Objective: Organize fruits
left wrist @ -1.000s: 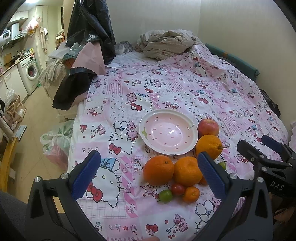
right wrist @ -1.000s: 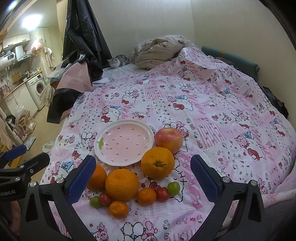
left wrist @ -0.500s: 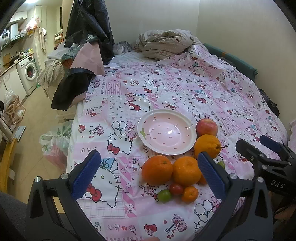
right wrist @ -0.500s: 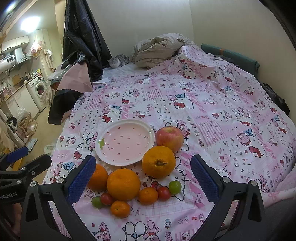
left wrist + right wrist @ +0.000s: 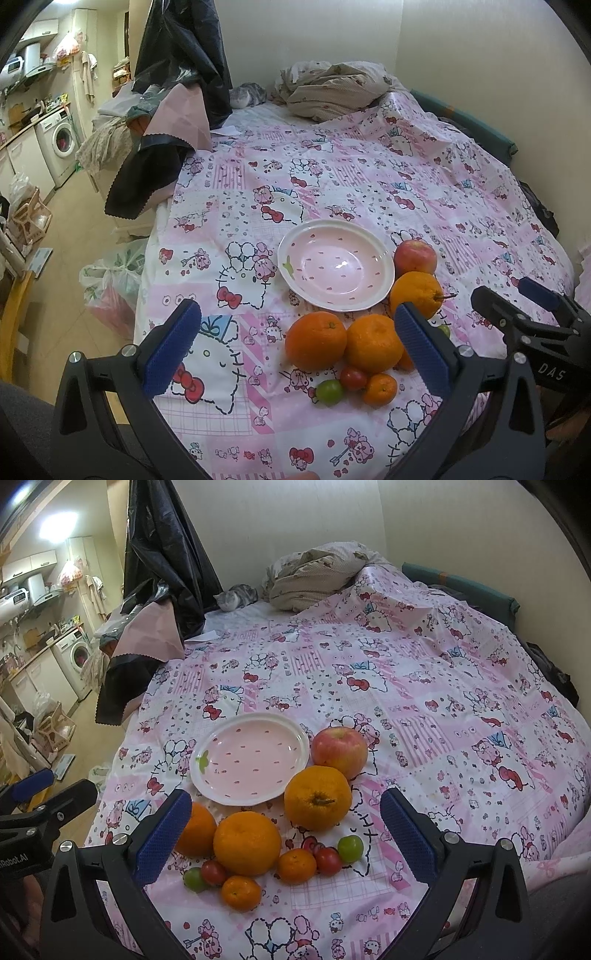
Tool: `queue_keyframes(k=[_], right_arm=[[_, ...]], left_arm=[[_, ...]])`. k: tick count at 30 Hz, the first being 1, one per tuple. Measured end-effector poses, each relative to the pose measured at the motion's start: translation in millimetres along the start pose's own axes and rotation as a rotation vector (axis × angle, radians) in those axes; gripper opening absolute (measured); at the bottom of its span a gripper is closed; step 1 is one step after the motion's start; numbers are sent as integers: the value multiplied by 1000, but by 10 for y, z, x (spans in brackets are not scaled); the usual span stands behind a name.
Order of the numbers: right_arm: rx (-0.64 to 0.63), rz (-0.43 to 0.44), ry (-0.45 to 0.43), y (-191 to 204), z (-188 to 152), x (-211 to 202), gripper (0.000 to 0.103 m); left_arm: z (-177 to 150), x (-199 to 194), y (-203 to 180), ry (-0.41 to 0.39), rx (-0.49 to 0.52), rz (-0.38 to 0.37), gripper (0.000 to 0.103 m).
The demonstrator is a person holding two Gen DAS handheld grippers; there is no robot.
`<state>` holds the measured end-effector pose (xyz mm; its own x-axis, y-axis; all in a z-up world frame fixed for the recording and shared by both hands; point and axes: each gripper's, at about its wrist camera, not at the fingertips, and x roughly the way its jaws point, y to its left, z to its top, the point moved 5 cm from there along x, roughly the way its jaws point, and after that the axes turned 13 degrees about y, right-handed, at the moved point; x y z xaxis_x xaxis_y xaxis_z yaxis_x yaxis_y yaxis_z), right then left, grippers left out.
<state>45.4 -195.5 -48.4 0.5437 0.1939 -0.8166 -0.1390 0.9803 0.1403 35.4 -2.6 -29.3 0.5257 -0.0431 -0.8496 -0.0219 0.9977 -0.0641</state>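
From the left wrist view, your left hand-held gripper point(image 5: 295, 347) hangs released, jaws spread wide and empty, above the near edge of the bed point(image 5: 369, 177). The plate point(image 5: 295, 273) sits ahead, slightly right of centre, with nothing on it. An apple point(image 5: 414, 256) lies just beside the plate's right rim, and a stemmed orange point(image 5: 415, 293) sits nearer you, touching the apple. Two big oranges point(image 5: 316, 339) lie between the jaws, with a green tomato point(image 5: 330, 392), a red tomato point(image 5: 352, 377) and a small mandarin point(image 5: 379, 387) nearer still. Left of the jaws the bed's edge drops to the floor, where a plastic bag point(image 5: 110, 284) stands. Beyond the plate the pink sheet is open up to a rumpled blanket point(image 5: 332, 92).

From the right wrist view, your right hand-held gripper point(image 5: 284, 838) is likewise released and empty. The stemmed orange and a big orange point(image 5: 246, 842) lie between its jaws, the plate point(image 5: 295, 738) ahead to the left, the apple point(image 5: 339, 751) straight ahead. Right of the jaws the sheet is bare to the wall. A cat point(image 5: 236, 597) lies at the far end beside the blanket.
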Motion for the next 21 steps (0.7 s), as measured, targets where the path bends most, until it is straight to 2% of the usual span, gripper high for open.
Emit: queue_keyframes(k=[21], right_arm=[[0,-1,0,-4,6,-4,103]], left_arm=[[-10,-9,15,-2,0,0,103]])
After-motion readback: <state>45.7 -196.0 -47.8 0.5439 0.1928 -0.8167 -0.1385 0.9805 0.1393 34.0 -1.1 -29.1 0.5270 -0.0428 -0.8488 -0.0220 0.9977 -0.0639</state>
